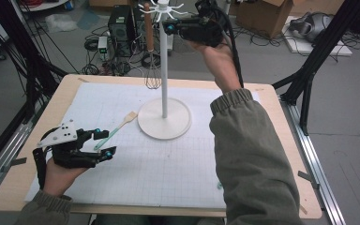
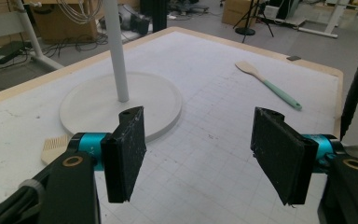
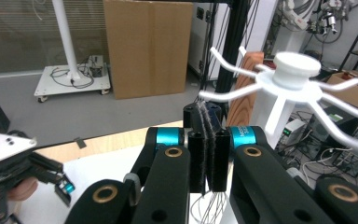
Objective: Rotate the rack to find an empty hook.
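Note:
A white hook stand (image 1: 164,70) rises from a round base in the middle of the gridded mat. A whisk (image 1: 150,42) with a wooden handle hangs from one of its top hooks. My right gripper (image 1: 169,26) is raised to the hooks, just right of the whisk handle (image 3: 247,79). Its pads (image 3: 208,116) are pressed together with nothing visible between them. My left gripper (image 1: 105,143) rests low at the mat's left, open and holding nothing (image 2: 203,156). A teal-handled slotted spatula (image 1: 117,129) lies beside its jaws.
A second spatula (image 2: 270,86) with a teal handle lies on the mat near the far corner in the left gripper view. The stand's base (image 2: 121,105) sits ahead of the left jaws. Boxes, cables and equipment crowd the floor beyond the table (image 1: 18,178).

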`<act>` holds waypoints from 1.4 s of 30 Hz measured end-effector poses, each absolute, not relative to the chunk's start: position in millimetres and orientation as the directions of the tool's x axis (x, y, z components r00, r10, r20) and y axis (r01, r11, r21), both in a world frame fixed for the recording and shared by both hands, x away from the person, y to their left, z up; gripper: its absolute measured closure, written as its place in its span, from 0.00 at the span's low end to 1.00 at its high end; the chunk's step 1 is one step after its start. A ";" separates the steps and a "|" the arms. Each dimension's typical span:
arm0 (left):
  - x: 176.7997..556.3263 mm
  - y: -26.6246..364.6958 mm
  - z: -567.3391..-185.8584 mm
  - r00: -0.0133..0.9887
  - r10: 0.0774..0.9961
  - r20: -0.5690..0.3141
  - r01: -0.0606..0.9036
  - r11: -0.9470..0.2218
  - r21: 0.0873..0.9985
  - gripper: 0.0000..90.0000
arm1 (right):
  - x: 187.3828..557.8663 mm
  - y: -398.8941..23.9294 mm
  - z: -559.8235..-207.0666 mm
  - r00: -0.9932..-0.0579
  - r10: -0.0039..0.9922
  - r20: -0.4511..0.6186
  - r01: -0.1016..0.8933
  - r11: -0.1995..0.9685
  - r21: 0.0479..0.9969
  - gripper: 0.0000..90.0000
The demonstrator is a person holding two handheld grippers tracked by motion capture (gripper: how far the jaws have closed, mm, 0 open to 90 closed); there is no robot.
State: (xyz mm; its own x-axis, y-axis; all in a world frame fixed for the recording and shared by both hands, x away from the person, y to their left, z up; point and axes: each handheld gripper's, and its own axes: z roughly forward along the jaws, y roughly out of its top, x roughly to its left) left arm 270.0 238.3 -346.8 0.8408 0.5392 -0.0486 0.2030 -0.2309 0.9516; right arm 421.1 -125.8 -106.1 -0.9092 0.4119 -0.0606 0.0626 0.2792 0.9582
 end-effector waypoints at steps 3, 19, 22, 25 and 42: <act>270.1 238.8 -347.1 0.840 0.541 -0.051 0.206 -0.230 0.951 0.40 | 416.7 -133.2 -111.0 -0.912 0.407 -0.050 0.068 0.270 0.961 0.93; 271.2 242.9 -349.5 0.832 0.552 -0.056 0.216 -0.229 0.949 0.39 | 396.4 -151.6 -158.5 -0.913 0.407 0.003 0.116 0.254 0.960 0.65; 270.9 241.5 -349.0 0.834 0.549 -0.054 0.213 -0.230 0.949 0.39 | 393.9 -152.7 -163.7 -0.914 0.406 0.005 0.119 0.257 0.959 0.64; 271.0 241.5 -349.3 0.835 0.548 -0.053 0.214 -0.234 0.948 0.39 | 388.4 -155.3 -171.5 -0.917 0.399 0.018 0.127 0.248 0.960 0.60; 271.2 242.1 -350.0 0.831 0.554 -0.057 0.219 -0.231 0.948 0.39 | 371.5 -173.1 -211.1 -0.916 0.397 0.060 0.166 0.238 0.957 0.57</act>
State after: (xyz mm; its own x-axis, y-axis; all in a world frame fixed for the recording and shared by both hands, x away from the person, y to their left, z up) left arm 271.2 242.1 -350.0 0.8308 0.5536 -0.0570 0.2191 -0.2311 0.9479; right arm 371.5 -173.1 -211.1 -0.9159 0.3969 0.0603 0.1663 0.2383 0.9569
